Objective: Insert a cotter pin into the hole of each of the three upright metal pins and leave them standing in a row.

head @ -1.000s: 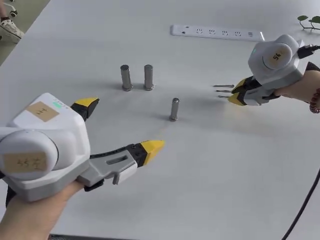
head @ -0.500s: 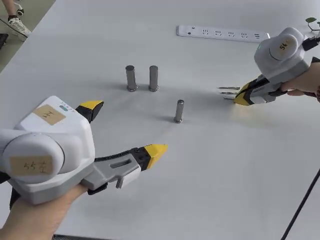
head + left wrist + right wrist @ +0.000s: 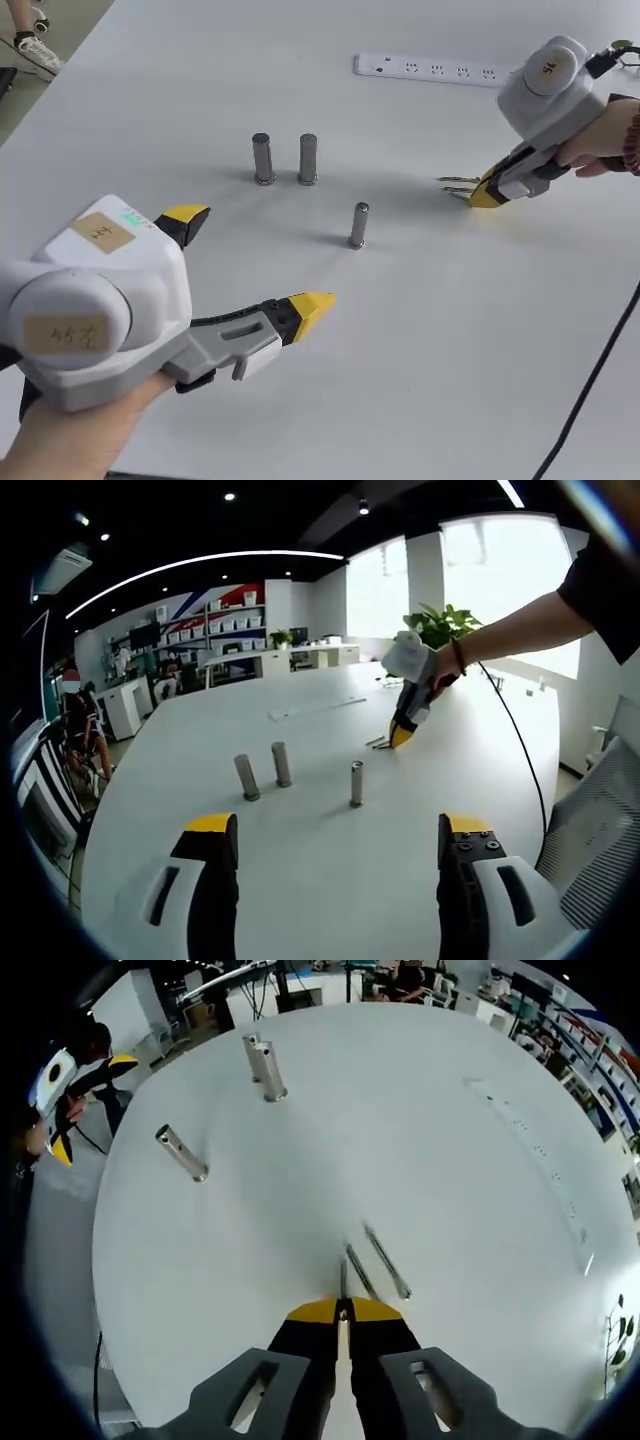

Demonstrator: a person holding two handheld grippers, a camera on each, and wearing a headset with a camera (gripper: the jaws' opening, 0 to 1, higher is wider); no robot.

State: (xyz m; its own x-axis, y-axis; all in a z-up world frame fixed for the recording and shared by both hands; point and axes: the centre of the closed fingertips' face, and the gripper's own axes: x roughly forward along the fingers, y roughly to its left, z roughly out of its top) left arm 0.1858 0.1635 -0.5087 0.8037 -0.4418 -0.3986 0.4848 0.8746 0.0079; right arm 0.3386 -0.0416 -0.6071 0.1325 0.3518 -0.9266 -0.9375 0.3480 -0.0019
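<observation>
**A:** Pinching low on the table, the right gripper (image 3: pixel 484 196) has its jaws all but closed on the near end of one cotter pin (image 3: pixel 342 1278). Two more cotter pins (image 3: pixel 385 1260) lie just beside it, at its 1 o'clock.

**B:** And the left gripper (image 3: pixel 248 257)?

**A:** Wide open and empty, at 7 o'clock of the lone metal pin (image 3: pixel 358 224). The gripped cotter pin lies at that pin's 3 o'clock.

**B:** Any change?

**A:** The right gripper's rear has tipped up, but its tips have stayed put.

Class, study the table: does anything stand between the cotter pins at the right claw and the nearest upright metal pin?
Nothing visible does. Bare table lies between the cotter pins at the right claw and the nearest upright pin; the other two pins stand farther left.
</observation>
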